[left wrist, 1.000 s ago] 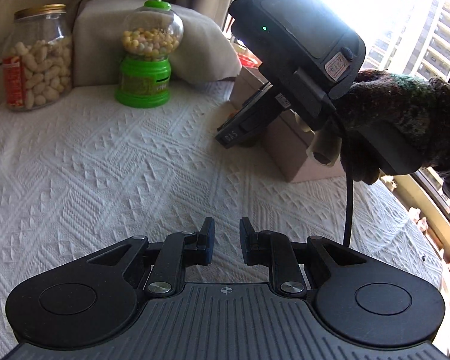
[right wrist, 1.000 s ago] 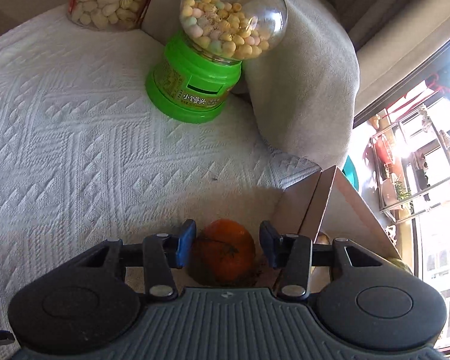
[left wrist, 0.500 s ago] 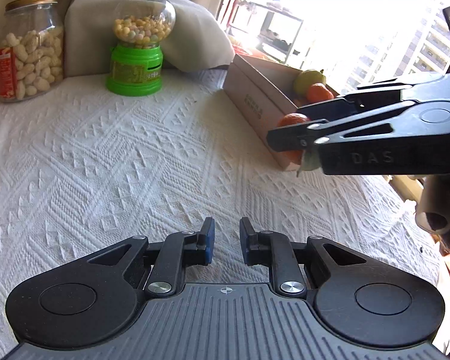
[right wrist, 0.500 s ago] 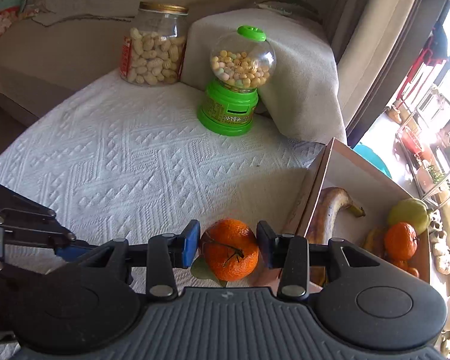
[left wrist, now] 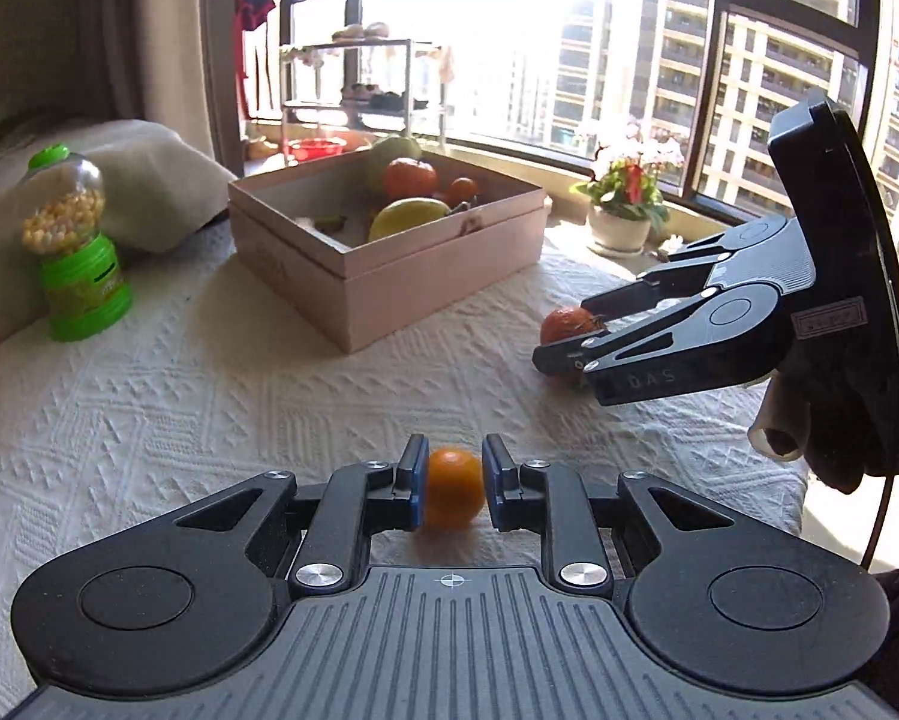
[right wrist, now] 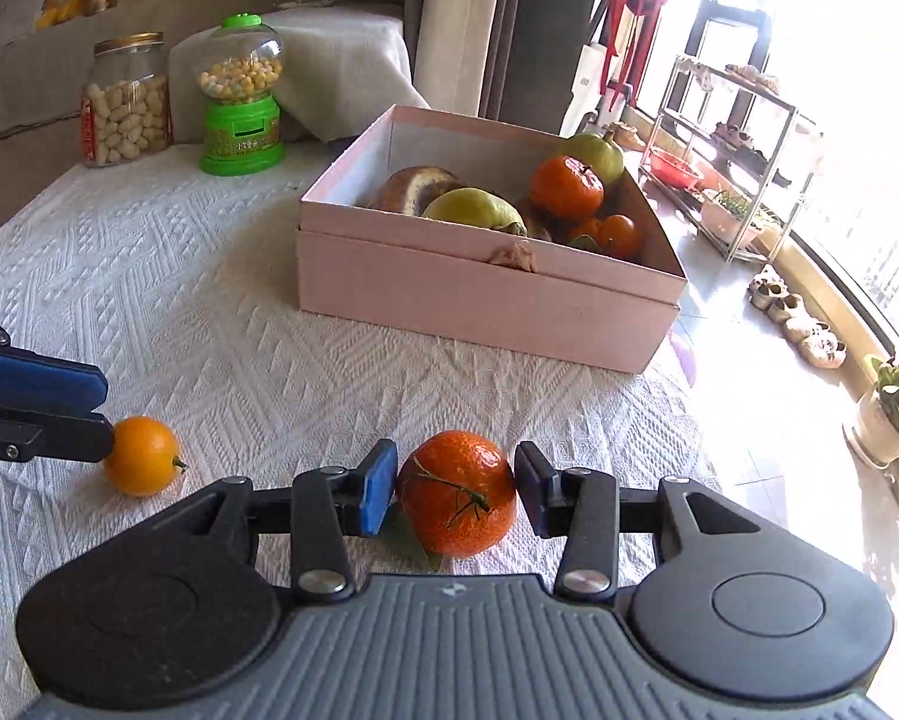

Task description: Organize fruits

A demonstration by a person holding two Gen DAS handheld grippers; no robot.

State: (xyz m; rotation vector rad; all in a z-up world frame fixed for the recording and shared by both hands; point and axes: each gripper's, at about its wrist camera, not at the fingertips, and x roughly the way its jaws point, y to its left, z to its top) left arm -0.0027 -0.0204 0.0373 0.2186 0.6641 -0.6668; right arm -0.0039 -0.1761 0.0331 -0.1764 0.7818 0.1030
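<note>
A pink cardboard box [right wrist: 479,300] [left wrist: 437,282] on the white cloth holds a mandarin [right wrist: 566,186], a yellow-green fruit [right wrist: 476,210], a green fruit and a browned banana. A stemmed mandarin [right wrist: 455,492] [left wrist: 566,324] rests on the cloth between the fingers of my right gripper [right wrist: 454,468] [left wrist: 563,333]. Its jaws are opening and the pads stand just off the peel. A small orange fruit [right wrist: 143,456] [left wrist: 452,495] lies on the cloth just ahead of my left gripper [left wrist: 452,468] [right wrist: 102,411]. That gripper's narrow jaws are starting to open, with nothing between the pads.
A green candy dispenser [right wrist: 242,102] [left wrist: 77,252] and a peanut jar [right wrist: 125,102] stand at the back by a draped cushion. A flower pot [left wrist: 626,210] sits past the table's right edge. A metal rack [right wrist: 731,138] stands by the window.
My right gripper carried the stemmed mandarin away from the box corner onto the cloth, and its jaws widened. My left gripper swung toward the window, and the small orange fruit came into view at its tips.
</note>
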